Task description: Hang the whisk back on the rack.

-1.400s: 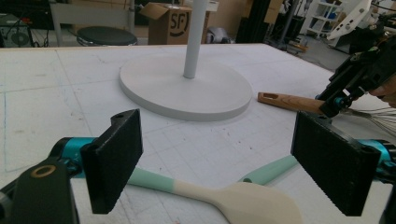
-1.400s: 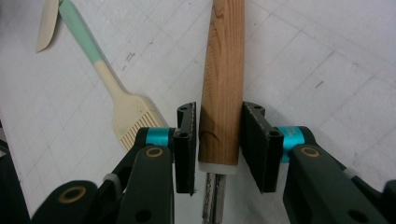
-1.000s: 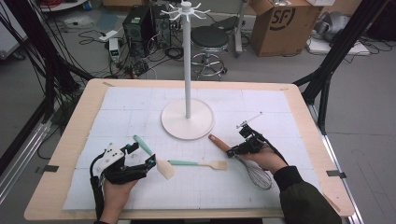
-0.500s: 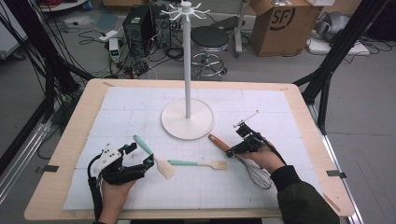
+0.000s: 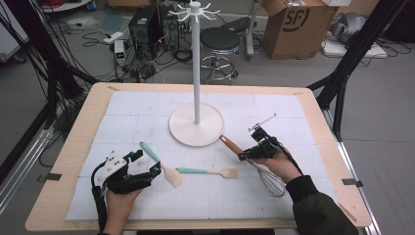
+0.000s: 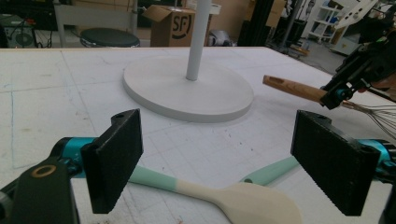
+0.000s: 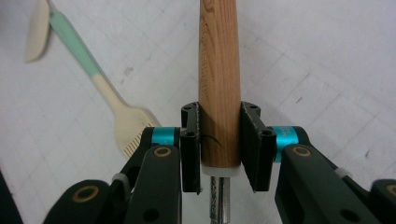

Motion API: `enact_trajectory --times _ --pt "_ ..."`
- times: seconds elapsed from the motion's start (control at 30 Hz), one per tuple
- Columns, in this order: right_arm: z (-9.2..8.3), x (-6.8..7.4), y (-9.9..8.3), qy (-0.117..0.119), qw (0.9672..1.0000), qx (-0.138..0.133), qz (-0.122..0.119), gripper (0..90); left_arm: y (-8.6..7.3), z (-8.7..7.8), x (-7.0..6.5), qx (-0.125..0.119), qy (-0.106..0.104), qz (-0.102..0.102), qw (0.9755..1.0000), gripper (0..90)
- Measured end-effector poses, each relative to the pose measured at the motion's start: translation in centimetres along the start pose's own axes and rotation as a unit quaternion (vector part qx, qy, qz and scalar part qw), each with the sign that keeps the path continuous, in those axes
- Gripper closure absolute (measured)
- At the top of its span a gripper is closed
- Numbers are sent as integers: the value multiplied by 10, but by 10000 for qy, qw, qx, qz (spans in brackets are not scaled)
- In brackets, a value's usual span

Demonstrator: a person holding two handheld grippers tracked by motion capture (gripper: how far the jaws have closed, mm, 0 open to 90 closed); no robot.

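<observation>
Wooden whisk handle (image 7: pixel 219 84) clamped in right gripper (image 7: pixel 219 149), wire loops cut off below

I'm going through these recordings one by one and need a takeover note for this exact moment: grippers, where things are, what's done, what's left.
Right gripper: shut on the whisk, jaws clamping its wooden handle, wire end at the table.
Left gripper: open, jaws either side of the spoon, not pressing it.
The spatula lies on the table between the hands; the hook stand is at mid-table.
Done: whisk gripped.
Left: probably hanging the three utensils on the stand; nothing hangs there yet.
</observation>
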State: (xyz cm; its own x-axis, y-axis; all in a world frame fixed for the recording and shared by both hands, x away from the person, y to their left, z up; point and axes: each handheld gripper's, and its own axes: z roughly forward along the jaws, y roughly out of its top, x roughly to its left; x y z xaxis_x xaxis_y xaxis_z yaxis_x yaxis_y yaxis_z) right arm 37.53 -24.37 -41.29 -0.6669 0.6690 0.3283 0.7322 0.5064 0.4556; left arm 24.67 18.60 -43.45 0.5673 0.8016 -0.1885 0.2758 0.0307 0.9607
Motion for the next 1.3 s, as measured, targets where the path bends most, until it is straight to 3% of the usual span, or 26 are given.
enact_trajectory --times 0.07,0.13,0.27,0.3,0.33,0.37,0.57,0.7,0.77,0.87,0.97,1.0,1.03,1.07,1.23,1.27,1.3 --pt "-6 -2 1 156 9993 -321 -61 717 0 0 0 -9 7 -8 10000 175" --pt "-9 -1 1 270 9986 -445 -81 717 0 0 0 -23 11 -18 10000 175" --pt "-11 2 2 246 9978 -581 -202 716 0 -1 0 -25 11 -16 10000 175" --pt "-13 4 2 222 9962 -776 -324 717 0 -1 0 -31 12 -19 10000 175" --pt "-13 4 2 222 9962 -776 -324 717 0 -1 0 -45 11 -28 10000 175" --pt "-16 5 2 277 9939 -1001 -375 717 0 -2 1 -44 12 -35 10000 175" --pt "-23 2 -1 332 9912 -1242 -327 717 0 -1 1 -23 13 -15 10000 175" --pt "-31 2 -1 329 9871 -1522 -361 718 0 0 0 -17 7 -20 10000 175" --pt "-36 1 -1 411 9835 -1724 -371 718 0 0 0 -2 6 -11 10000 175" --pt "-38 1 -1 435 9829 -1746 -386 718 0 0 0 -5 -2 -3 10000 175" --pt "-43 2 -1 546 9780 -1978 -381 717 0 0 0 -12 8 -10 10000 175" --pt "-45 1 -1 620 9750 -2101 -375 717 0 0 1 -1 13 -13 10000 175" --pt "-45 1 -1 620 9750 -2101 -375 717 0 0 1 -5 7 -24 10000 175" --pt "-49 2 0 713 9707 -2270 -348 717 0 0 0 -8 14 -21 10000 176" --pt "-56 6 6 768 9661 -2434 -386 717 0 0 0 -4 9 -4 10000 176" --pt "-63 12 13 958 9607 -2569 -428 716 -1 0 0 1 13 2 10000 176" --pt "-63 12 13 958 9607 -2569 -428 716 -1 0 1 5 17 -3 10000 176"
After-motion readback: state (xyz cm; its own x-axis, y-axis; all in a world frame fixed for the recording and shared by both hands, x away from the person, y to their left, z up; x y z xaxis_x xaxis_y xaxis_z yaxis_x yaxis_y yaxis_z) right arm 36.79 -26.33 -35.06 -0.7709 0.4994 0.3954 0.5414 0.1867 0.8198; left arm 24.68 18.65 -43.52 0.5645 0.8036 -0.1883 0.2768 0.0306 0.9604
